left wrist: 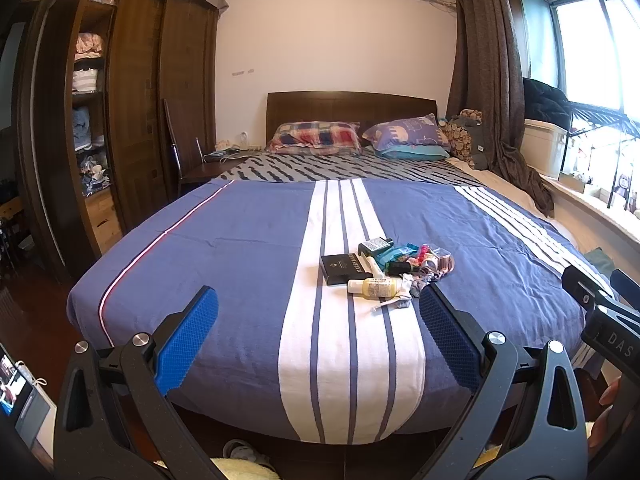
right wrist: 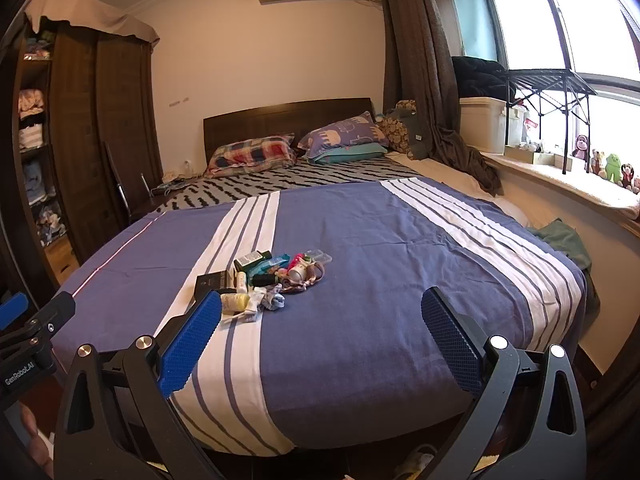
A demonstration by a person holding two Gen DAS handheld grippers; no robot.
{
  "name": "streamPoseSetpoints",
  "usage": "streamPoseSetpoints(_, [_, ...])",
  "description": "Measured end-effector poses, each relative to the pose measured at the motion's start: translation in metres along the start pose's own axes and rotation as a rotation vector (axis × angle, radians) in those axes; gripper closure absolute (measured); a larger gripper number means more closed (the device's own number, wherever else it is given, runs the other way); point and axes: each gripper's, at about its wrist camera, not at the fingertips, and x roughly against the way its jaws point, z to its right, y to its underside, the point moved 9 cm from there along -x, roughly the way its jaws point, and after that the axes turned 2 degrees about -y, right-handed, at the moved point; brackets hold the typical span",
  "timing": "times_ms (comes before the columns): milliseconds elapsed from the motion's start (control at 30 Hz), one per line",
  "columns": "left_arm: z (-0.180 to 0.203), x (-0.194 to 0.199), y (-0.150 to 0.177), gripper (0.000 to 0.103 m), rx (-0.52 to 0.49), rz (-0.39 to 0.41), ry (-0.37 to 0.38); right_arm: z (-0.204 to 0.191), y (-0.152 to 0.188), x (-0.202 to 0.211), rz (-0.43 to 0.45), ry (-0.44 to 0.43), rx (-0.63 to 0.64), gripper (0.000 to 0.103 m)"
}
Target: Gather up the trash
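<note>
Trash pile (left wrist: pixel 386 270) is lying mid-bed on the blue bedspread (left wrist: pixel 240 248); left gripper (left wrist: pixel 318 334) and right gripper (right wrist: pixel 322 334) are hovering short of it, jaws apart, empty — start with the near-edge pieces.

Home bedroom showing: double bed (left wrist: pixel 248 248) lying made, pillows (left wrist: pixel 316 138) resting by headboard (left wrist: pixel 352 106), wardrobe (left wrist: pixel 160 100) standing open, curtain (left wrist: pixel 488 80) hanging beside window (right wrist: pixel 560 20).

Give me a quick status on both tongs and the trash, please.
Left tongs open, empty, short of the bed. Right tongs open, empty. Trash pile untouched on the bedspread. Nothing in the way.
</note>
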Motion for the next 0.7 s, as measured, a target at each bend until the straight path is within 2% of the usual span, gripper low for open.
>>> streamPoseSetpoints(433, [-0.002, -0.007, -0.001, 0.008, 0.007, -0.002, -0.008, 0.003, 0.000, -0.007, 0.001, 0.004, -0.013, 0.003])
streamPoseSetpoints(700, [-0.003, -0.014, -0.001, 0.008, -0.005, -0.017, -0.020, 0.008, -0.002, -0.012, 0.028, 0.034, 0.009, 0.003])
